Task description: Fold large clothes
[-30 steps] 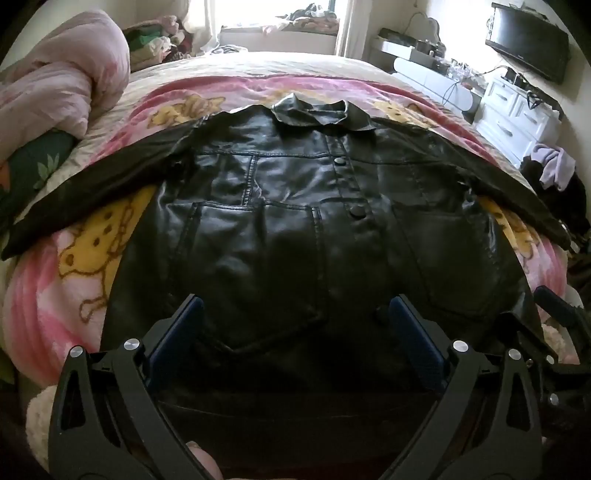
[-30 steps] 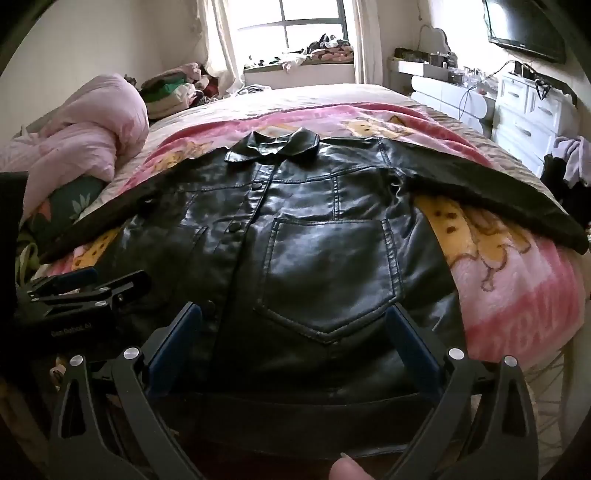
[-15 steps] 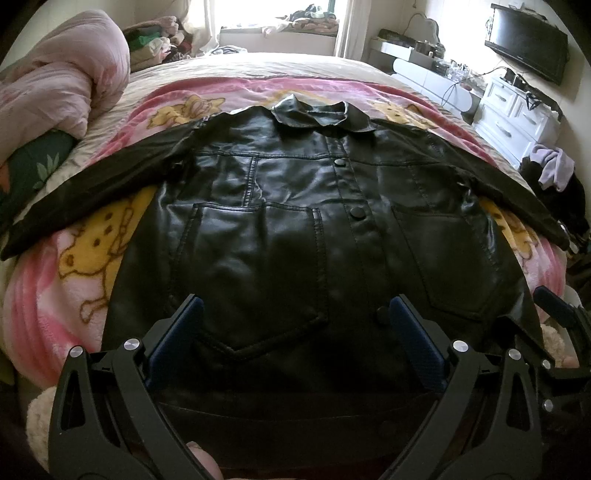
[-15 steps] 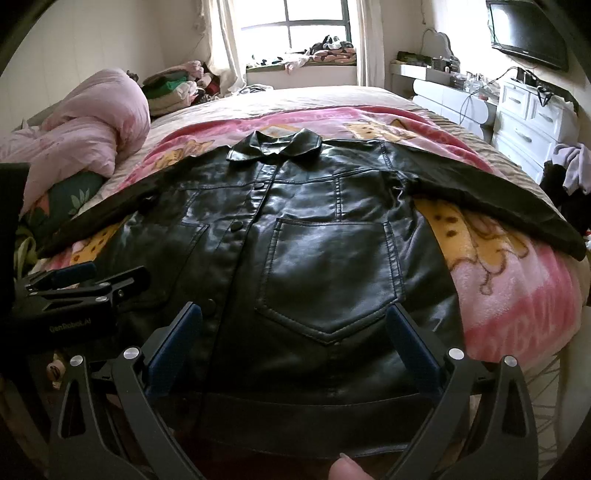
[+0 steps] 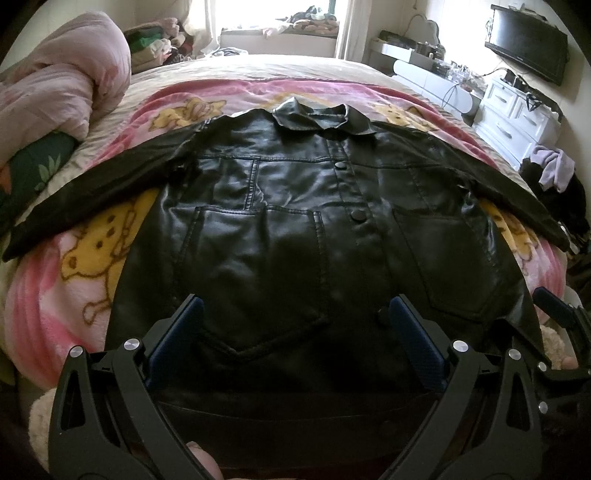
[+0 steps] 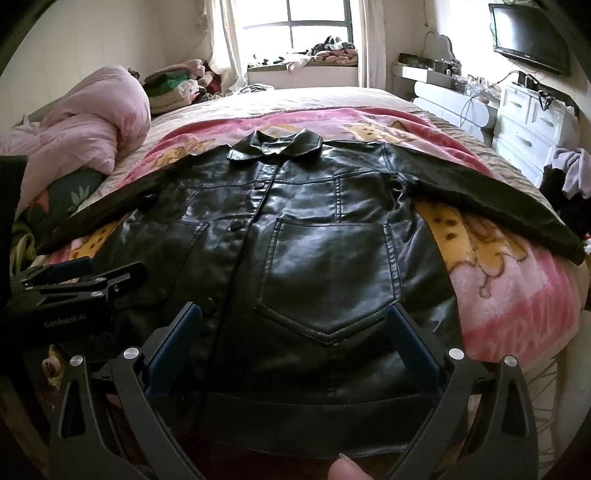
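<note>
Jacket (image 5: 291,229) looks heavy, slick, stiffish leather; I'd pinch its hem just below both jaws. Left gripper (image 5: 295,325) and right gripper (image 6: 293,328) gape apart, empty.

Daylight comes from the window (image 6: 317,33) at the far end of the room, which is blown out to near white in both views. It throws soft glare streaks across the glossy black jacket (image 5: 295,229), while the jacket's near hem falls into deep shadow. Fisheye distortion bows the bed (image 6: 517,288) outward, and the corners of both pictures vignette to black. Focus is fairly even, slightly soft.
</note>
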Tool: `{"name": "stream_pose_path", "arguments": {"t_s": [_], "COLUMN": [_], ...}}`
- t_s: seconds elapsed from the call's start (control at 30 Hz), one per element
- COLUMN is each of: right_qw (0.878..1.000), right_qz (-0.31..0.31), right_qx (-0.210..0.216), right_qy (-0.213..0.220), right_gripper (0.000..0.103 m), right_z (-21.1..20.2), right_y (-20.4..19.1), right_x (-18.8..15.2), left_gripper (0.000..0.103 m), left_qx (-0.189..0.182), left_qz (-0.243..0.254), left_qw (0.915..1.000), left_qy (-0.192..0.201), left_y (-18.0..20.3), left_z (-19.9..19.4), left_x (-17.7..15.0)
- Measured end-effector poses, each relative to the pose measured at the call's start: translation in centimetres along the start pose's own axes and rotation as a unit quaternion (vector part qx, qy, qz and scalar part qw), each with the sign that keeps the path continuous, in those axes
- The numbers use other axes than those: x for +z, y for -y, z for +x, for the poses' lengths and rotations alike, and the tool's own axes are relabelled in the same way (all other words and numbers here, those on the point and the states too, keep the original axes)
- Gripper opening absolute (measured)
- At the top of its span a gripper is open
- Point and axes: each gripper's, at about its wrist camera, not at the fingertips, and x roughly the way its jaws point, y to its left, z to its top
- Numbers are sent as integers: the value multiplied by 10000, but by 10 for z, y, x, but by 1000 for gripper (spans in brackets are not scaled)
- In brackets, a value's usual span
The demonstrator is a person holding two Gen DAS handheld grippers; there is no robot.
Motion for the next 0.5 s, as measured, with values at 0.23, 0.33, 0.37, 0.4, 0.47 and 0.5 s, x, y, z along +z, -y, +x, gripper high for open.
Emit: {"name": "stream_pose_path", "arguments": {"t_s": [0.23,0.33,0.37,0.4,0.47,0.5], "right_qw": [10000,10000,10000,10000,10000,10000], "right_qz": [-25,-21,-11,-12,-25,-33], "right_qx": [-41,-25,-22,-22,-4,-10], "right_qy": [30,36,33,28,23,15], "right_gripper": [99,99,99,99,99,99], "right_z": [-2,-2,-2,-1,-1,-1], "right_y": [-1,0,0,0,-1,-1], "right_x": [1,1,2,3,3,3], "left_gripper": [94,94,94,94,94,94], "left_qx": [-30,-29,-30,-25,-37,-33], "left_qz": [23,19,23,27,28,24], "left_qw": [10000,10000,10000,10000,10000,10000], "left_qy": [0,5,3,7,1,1], "left_y": [-2,-2,-2,-2,-2,-2], "left_z": [-5,-5,-5,-5,-5,-5], "left_x": [6,6,6,6,6,6]}}
